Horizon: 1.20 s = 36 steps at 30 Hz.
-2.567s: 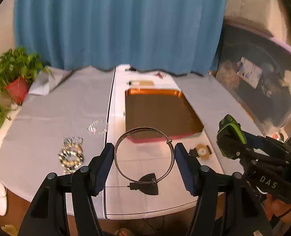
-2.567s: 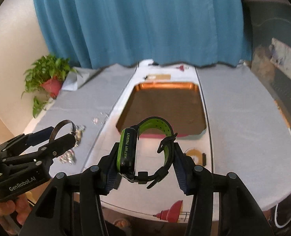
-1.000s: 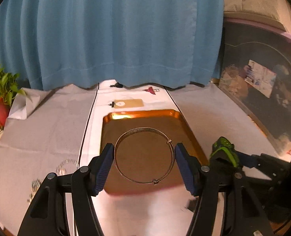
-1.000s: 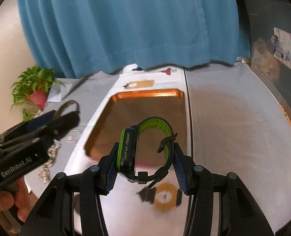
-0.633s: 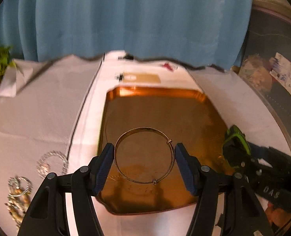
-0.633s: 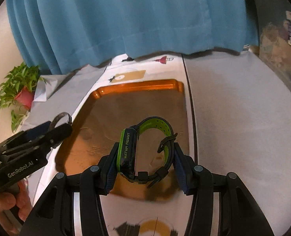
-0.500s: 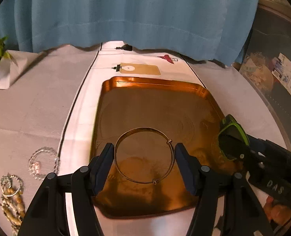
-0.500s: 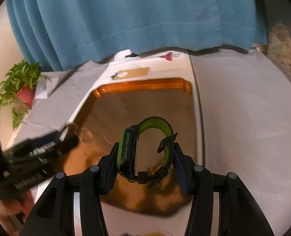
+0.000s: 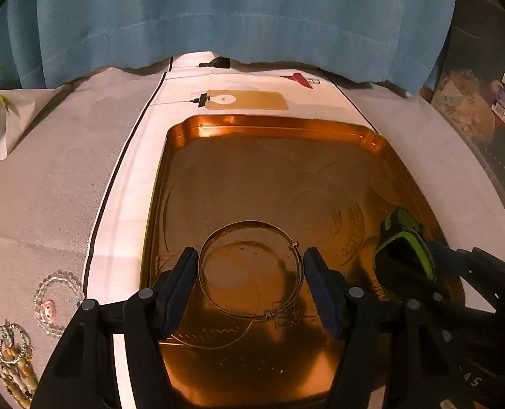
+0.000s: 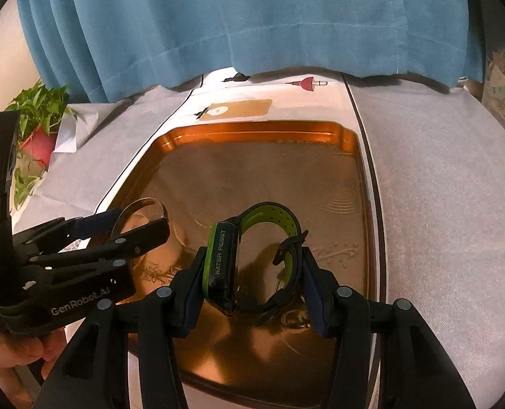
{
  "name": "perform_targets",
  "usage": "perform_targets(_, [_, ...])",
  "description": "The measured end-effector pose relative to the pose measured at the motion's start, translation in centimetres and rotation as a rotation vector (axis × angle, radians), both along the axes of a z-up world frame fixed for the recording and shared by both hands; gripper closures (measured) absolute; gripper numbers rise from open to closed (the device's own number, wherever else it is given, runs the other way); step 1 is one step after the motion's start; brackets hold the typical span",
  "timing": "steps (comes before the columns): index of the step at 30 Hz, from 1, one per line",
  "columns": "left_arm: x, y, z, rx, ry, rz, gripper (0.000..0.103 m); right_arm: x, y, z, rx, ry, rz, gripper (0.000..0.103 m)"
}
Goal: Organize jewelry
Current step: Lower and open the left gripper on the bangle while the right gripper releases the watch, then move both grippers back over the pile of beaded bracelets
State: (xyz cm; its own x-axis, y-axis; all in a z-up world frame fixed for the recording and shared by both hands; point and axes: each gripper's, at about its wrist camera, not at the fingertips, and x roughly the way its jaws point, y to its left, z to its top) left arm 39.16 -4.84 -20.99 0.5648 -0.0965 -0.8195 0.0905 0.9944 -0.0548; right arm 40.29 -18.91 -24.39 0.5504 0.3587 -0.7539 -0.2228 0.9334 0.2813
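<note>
Now both grippers are hovering over the copper tray (image 9: 272,126), the left gripper (image 9: 250,274) with its jaws gripping a thin bangle (image 9: 232,312) and the right gripper (image 10: 252,272) with its jaws gripping a green watch (image 10: 223,259), so lowering and releasing is likely coming next.

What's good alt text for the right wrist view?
The right tongs grip a black-and-green watch above a copper tray on a grey cloth. At left, the left tongs hold a thin metal bangle over the same tray.
</note>
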Motion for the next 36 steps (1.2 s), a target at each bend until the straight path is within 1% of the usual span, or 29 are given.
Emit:
perform_targets(5, [0.0,0.1,-0.3,-0.005,0.013,0.0,0.042,-0.2,0.0,-0.5,-0.012,0.005,0.0,0.05])
perform_targets(6, [0.0,0.2,-0.4,-0.005,0.014,0.0,0.035,-0.3,0.1,-0.4,-0.017,0.003,-0.004,0.048])
perform_targets(7, [0.0,0.2,-0.4,0.008,0.01,0.006,0.029,-0.3,0.0,-0.4,-0.012,0.004,-0.01,0.044])
perform_targets(8, [0.0,0.1,-0.3,0.025,0.003,0.019,0.017,-0.3,-0.3,-0.5,0.001,0.007,-0.022,0.043])
perform_targets(9, [-0.2,0.1,-0.2,0.056,-0.014,0.046,0.012,-0.3,-0.5,-0.5,0.016,0.011,-0.026,0.042])
perform_targets(12, [-0.6,0.0,0.4,0.076,-0.043,0.051,0.011,-0.4,-1.0,-0.4,0.035,0.014,-0.036,0.038])
perform_targets(14, [-0.6,0.2,0.6,0.072,-0.04,0.055,0.01,-0.5,-1.3,-0.3,0.03,0.011,-0.047,0.028])
perform_targets(15, [-0.6,0.2,0.6,0.073,-0.037,0.059,0.008,-0.6,-1.5,-0.2,0.026,0.007,-0.057,0.025])
perform_targets(17, [-0.6,0.4,0.8,0.093,-0.032,0.083,0.008,-0.7,-1.7,0.1,0.019,-0.002,-0.067,0.011])
perform_targets(19, [-0.8,0.4,1.2,0.092,-0.044,0.086,0.008,-1.1,-1.5,0.8,0.004,-0.028,-0.064,0.007])
perform_targets(21, [-1.5,0.8,1.8,0.067,-0.076,0.096,0.007,-1.6,-1.2,1.7,-0.024,-0.05,-0.062,0.006])
perform_targets(22, [-2.0,1.1,2.1,0.043,-0.084,0.097,0.007,-1.9,-1.1,2.1,-0.032,-0.058,-0.059,0.005])
perform_targets(24, [-2.9,1.5,2.6,0.034,-0.085,0.12,0.005,-2.8,-1.1,2.8,-0.027,-0.064,-0.053,0.003])
perform_targets(26, [-4.2,1.6,3.1,0.032,-0.085,0.126,0.005,-4.2,-1.5,3.5,0.012,-0.076,-0.034,0.002])
perform_targets(28, [-5.7,1.3,3.9,0.025,-0.096,0.098,0.004,-6.2,-2.0,4.3,0.05,-0.098,-0.013,0.002])
perform_targets(31, [-8.9,0.5,5.1,0.068,-0.095,0.079,0.004,-9.9,-2.7,5.8,0.049,-0.143,-0.031,0.001])
perform_targets(32, [-10.6,0.2,5.5,0.085,-0.104,0.075,0.004,-11.5,-2.9,6.4,0.046,-0.159,-0.033,0.001])
perform_targets(35, [-15.1,-0.7,6.5,0.136,-0.167,0.058,0.004,-15.6,-3.2,7.7,0.001,-0.199,-0.049,0.001])
perform_targets(36, [-16.7,-1.1,6.9,0.152,-0.189,0.043,0.004,-17.6,-3.3,8.3,-0.02,-0.229,-0.065,0.001])
